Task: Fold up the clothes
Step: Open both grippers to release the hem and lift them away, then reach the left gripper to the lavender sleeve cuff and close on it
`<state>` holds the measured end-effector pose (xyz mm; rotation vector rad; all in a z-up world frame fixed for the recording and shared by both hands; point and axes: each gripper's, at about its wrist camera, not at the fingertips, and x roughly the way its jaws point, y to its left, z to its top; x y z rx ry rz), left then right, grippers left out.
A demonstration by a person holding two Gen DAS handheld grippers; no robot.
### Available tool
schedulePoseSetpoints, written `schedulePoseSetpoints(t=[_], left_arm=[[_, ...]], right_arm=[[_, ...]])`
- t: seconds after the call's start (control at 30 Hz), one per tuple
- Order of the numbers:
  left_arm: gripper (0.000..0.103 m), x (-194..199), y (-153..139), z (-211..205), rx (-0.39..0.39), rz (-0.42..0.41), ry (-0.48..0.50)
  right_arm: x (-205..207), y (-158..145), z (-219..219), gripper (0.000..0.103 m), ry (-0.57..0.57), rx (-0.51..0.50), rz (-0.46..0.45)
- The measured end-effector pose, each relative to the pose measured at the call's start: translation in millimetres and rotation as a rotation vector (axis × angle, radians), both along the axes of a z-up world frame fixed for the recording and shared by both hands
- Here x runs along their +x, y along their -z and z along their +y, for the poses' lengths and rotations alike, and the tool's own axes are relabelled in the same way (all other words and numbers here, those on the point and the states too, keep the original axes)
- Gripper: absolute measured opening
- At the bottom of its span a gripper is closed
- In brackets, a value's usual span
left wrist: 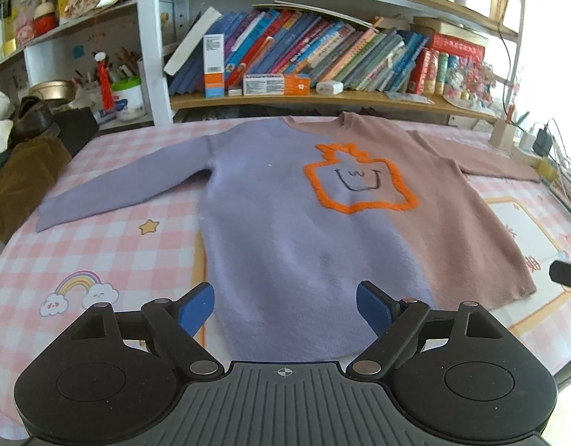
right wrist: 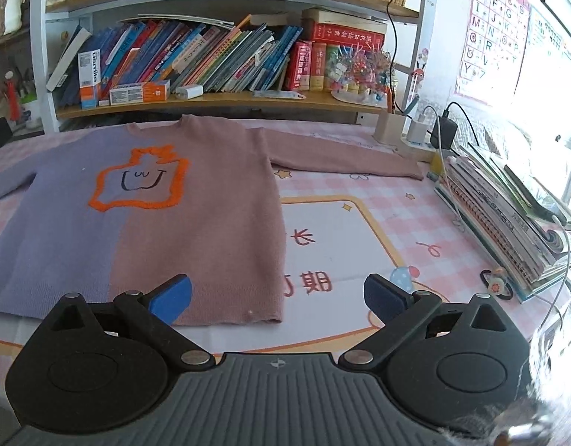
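Both grippers empty, jaws spread wide. Left gripper (left wrist: pixel 285 306) sits low over the near hem of the sweater (left wrist: pixel 285 223), lilac half directly ahead between its fingers. Right gripper (right wrist: pixel 278 297) sits at the hem's right corner: left pad over the pink half, right pad over bare tablecloth (right wrist: pixel 359 230)

Sweater lies face up and flat on the checked tablecloth, hem toward the grippers, neckline far, both sleeves spread out sideways. My read: it's laid out like this so the fold can start clean, and the two grippers sit at the hem to pick up its two ends. No fold made yet, nothing gripped

Ahead of the jaws: orange outline patch (left wrist: pixel 359 186) mid-chest, then collar, then bookshelf (left wrist: pixel 322 100) behind the table

View differences:
- left wrist shows the whole lilac sleeve (left wrist: pixel 118 189) running out left, plus a dark sliver of the other gripper at its right edge
- right wrist shows the pink sleeve (right wrist: pixel 344 156) out to its cuff, a stack of magazines (right wrist: pixel 508 223) and a charger (right wrist: pixel 447 130) to the right; the lilac sleeve is mostly cut off there

Risk guess: the pink cuff ends just beside that clutter
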<state>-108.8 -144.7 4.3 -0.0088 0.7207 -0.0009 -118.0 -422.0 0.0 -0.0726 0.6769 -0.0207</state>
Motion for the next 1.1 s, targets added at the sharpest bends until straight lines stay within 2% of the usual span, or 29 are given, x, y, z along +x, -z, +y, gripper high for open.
schedulePoseSetpoints(t=[0.17, 0.37, 0.7, 0.87, 1.1], left_arm=[[0.086, -9.4, -2.8, -19.9, 0.029, 0.006, 0.002], [0.087, -19.3, -3.1, -29.5, 0.048, 0.014, -0.037], [0.087, -21.4, -4.0, -38.1, 0.067, 0.013, -0.041], [0.087, -16.2, -0.3, -33.5, 0.064, 0.018, -0.02], [0.087, 0.6, 4.9, -5.7, 0.038, 0.014, 0.019]], right_arm=[[0.4, 1.7, -16.6, 0.102, -0.01, 0.026, 0.018], [-3.6, 4.9, -30.4, 0.103, -0.04, 0.048, 0.029], [-4.2, 8.0, -42.3, 0.103, -0.044, 0.07, 0.028], [-0.6, 9.0, -36.9, 0.103, -0.035, 0.064, 0.031], [6.3, 8.4, -11.2, 0.103, 0.006, 0.043, 0.026]])
